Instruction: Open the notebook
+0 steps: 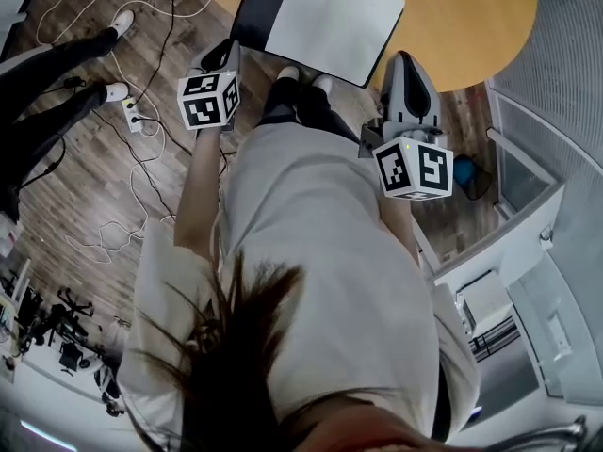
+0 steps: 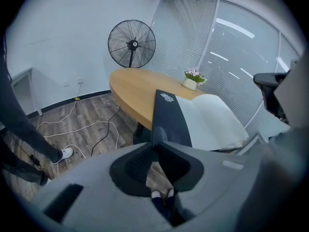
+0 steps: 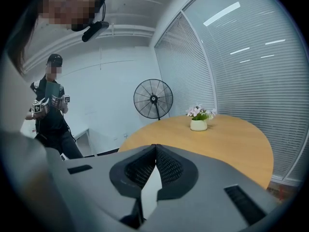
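Observation:
The notebook [image 1: 330,22] lies open on the round wooden table [image 1: 471,17], its black cover [image 1: 256,8] at the left and a white page at the right. My left gripper [image 1: 226,55] is at the cover's near edge. In the left gripper view its tips [image 2: 157,141] close on the near end of the black cover [image 2: 169,117], with the white page [image 2: 212,120] beyond. My right gripper [image 1: 399,62] is at the notebook's right edge. Its tips [image 3: 155,148] meet, and a white sheet [image 3: 150,187] shows between the jaws.
A standing fan [image 2: 131,42] and a small flower pot [image 3: 199,120] are at the table's far side. Cables and a power strip [image 1: 132,113] lie on the wooden floor at the left. Another person [image 3: 50,105] stands there. Blinds and a glass wall run along the right.

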The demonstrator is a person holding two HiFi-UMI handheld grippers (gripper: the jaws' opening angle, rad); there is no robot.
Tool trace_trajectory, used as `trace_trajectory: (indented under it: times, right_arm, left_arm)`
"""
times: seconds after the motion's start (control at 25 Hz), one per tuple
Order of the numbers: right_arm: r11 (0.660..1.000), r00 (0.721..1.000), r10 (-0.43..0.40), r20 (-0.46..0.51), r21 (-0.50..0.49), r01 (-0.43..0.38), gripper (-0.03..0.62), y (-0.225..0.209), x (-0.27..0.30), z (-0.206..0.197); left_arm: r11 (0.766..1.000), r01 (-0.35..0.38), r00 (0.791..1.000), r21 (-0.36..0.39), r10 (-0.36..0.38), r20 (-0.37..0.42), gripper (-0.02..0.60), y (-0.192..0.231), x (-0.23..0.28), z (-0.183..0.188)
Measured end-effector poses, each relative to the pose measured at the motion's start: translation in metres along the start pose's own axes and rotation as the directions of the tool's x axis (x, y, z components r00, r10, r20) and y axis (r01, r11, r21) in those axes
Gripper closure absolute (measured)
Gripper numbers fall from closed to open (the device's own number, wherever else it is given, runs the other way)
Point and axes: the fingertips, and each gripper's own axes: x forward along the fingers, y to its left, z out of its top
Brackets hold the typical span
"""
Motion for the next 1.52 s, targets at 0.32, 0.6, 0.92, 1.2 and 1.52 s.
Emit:
trace_trajectory:
  times: [0.32,0.6,0.92,1.2,1.52]
  right_arm:
    - [1.000,1.000,0.001,0.003,0.006,-0.001,0.592,-0.003,0.002,0.000]
    - [1.000,1.000,0.011,-0.004,0.007,-0.011,0.592,-0.004,0.003,-0.001]
    - [0.999,0.999,0.034,0.004,0.017,-0.034,0.592,-0.005,0.004,0.003]
    - [0.999,0.999,0.021,0.026,0.023,-0.022,0.592,-0.008,-0.002,0.008]
    - [1.000,0.999,0.003,0.039,0.022,-0.003,0.592,-0.017,-0.010,0.009]
  left_arm:
    - [1.000,-0.010,1.000,0.020,0.009,0.004,0.521,0.001,0.000,0.000]
    - [0.998,-0.050,0.999,0.048,0.049,0.016,0.433,0.009,-0.004,0.003]
    - [0.997,-0.029,0.996,0.069,0.023,0.087,0.408,-0.005,-0.009,0.033]
    - [0.991,-0.034,0.991,0.133,0.016,0.133,0.470,-0.022,-0.010,0.054]
    - [0.982,-0.064,0.979,0.180,0.027,0.201,0.563,-0.036,-0.014,0.078]
